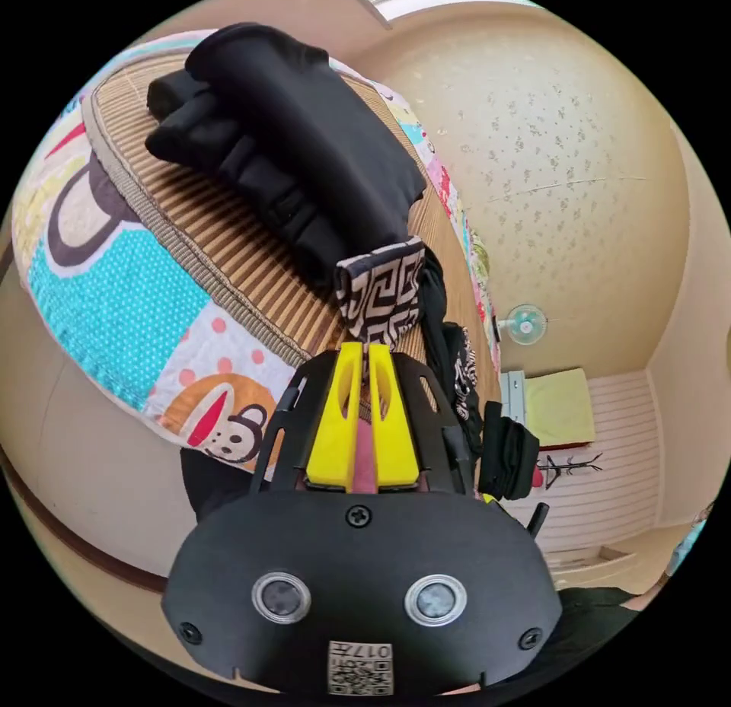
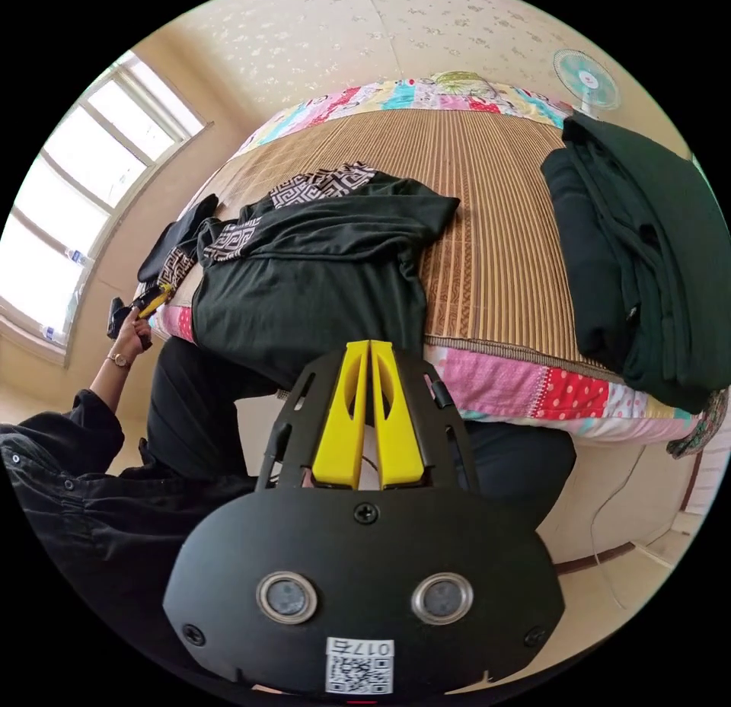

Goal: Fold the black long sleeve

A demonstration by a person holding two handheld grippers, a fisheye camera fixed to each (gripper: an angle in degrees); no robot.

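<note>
The black long sleeve (image 2: 320,281) lies spread on a bamboo mat (image 2: 495,205), its lower part hanging over the bed's edge. Its cuffs and collar carry a black-and-white key pattern (image 2: 320,183). My right gripper (image 2: 369,344) is shut, its yellow jaws pressed together on the hanging hem. My left gripper (image 1: 364,347) is shut on a patterned cuff (image 1: 381,292), lifted off the mat. In the right gripper view a hand holds that left gripper (image 2: 151,300) at the garment's far end, by the cuff (image 2: 179,265).
A pile of folded dark clothes (image 2: 640,265) sits on the mat (image 1: 228,235) beside the shirt; the same pile (image 1: 282,144) is beyond the cuff. A patchwork quilt (image 1: 114,296) hangs off the bed. A person's dark sleeve (image 2: 76,463), a window (image 2: 84,197) and a fan (image 2: 586,75) surround it.
</note>
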